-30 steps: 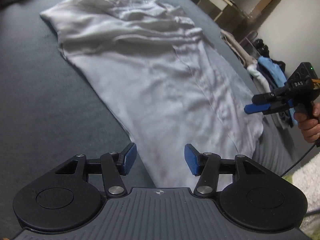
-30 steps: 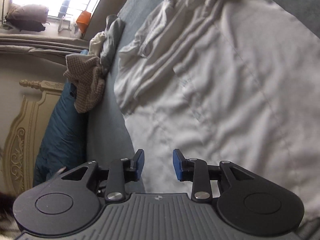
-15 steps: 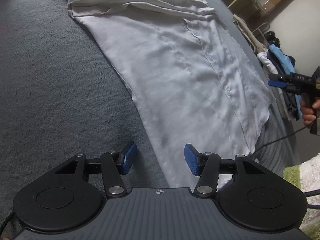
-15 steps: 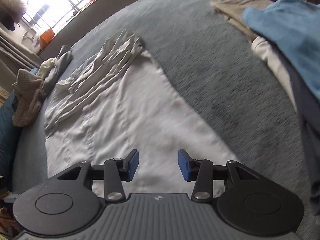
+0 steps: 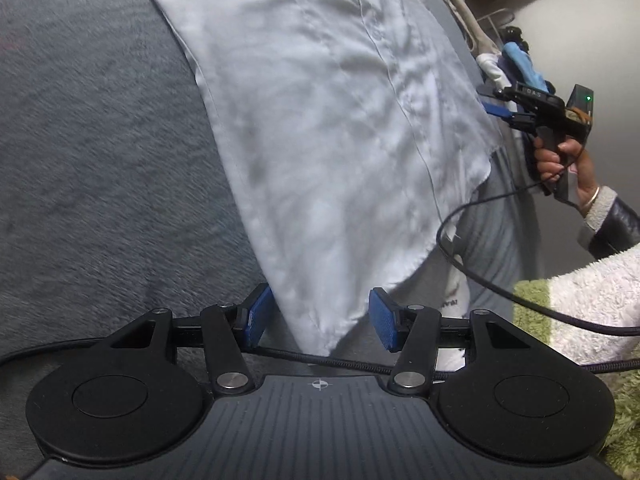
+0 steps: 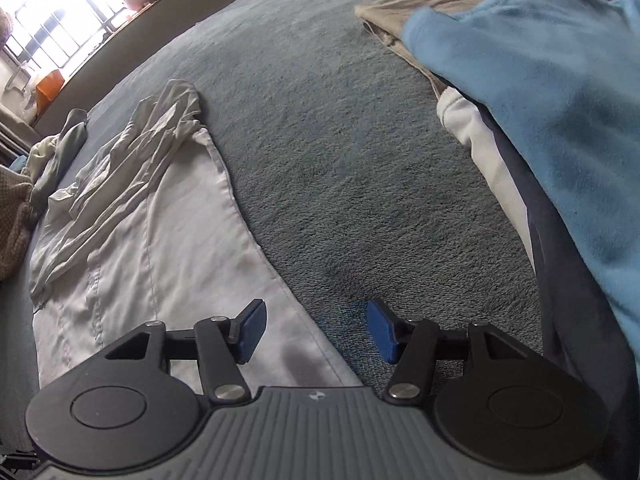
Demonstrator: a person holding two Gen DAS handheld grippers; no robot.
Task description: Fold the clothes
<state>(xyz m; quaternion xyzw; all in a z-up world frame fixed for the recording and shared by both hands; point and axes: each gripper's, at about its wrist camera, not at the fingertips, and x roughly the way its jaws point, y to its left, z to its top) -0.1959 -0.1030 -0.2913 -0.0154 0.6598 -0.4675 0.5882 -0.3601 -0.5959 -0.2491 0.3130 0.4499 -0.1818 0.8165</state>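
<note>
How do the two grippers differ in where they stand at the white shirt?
The left gripper has the white shirt's bottom corner between its open fingers; the right gripper straddles the shirt's side edge, one finger over cloth, one over the grey blanket. Both are open, holding nothing.

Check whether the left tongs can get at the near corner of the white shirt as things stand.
Probably yes: the left tongs are open, the white shirt corner hangs between the pads, and only a black cable runs beneath it.

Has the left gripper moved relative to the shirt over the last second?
Yes. The left gripper has come down to the shirt, its open jaws now either side of the near corner.
</note>
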